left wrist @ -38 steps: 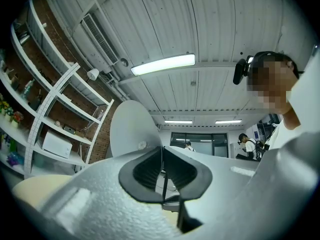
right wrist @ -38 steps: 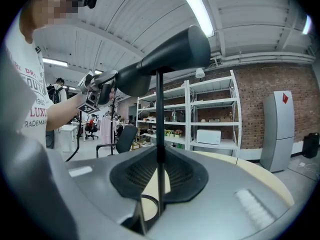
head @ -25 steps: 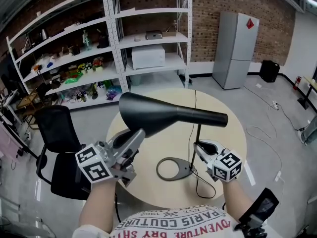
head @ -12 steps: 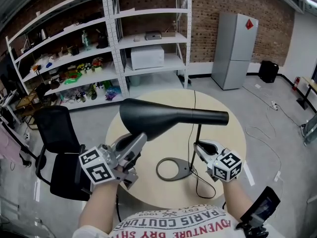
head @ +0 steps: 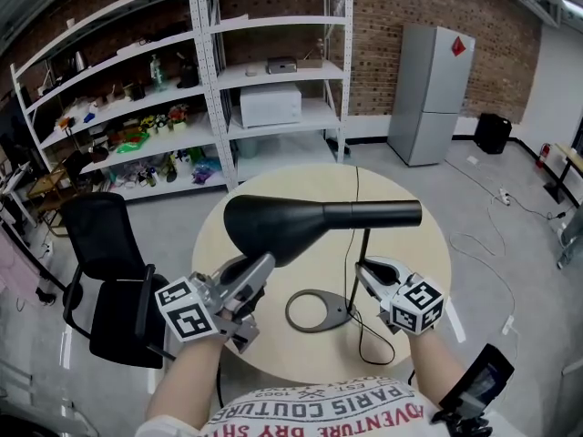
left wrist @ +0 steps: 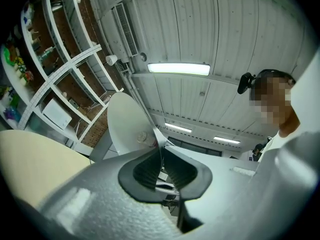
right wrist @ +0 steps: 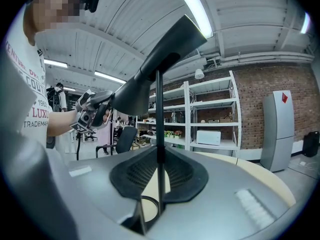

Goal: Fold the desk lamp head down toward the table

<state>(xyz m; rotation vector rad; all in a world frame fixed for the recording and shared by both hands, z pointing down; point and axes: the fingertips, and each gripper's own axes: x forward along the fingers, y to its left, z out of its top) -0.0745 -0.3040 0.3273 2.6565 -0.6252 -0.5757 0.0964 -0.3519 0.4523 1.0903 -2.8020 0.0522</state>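
Note:
The black desk lamp stands on a round beige table (head: 410,244). Its cone-shaped head (head: 291,221) lies about level above the ring base (head: 314,310), and a thin stem (head: 364,248) carries it. My left gripper (head: 253,279) is shut on the lower rim of the head's wide end. In the left gripper view the thin rim (left wrist: 159,144) runs between the pads, with the white inside of the shade (left wrist: 127,129) beyond. My right gripper (head: 369,276) is shut on the stem (right wrist: 159,129), low, just above the base (right wrist: 150,204). The head (right wrist: 160,59) slants overhead there.
The lamp's cable (head: 357,189) runs across the table to its far edge. A black office chair (head: 109,253) stands at the table's left. White shelving (head: 209,80) and a grey fridge (head: 428,89) are behind, with cables on the floor at right.
My left gripper has sunk with the rim in it, and the head's wide end has swung down to about level. The right gripper and stem have stayed put.

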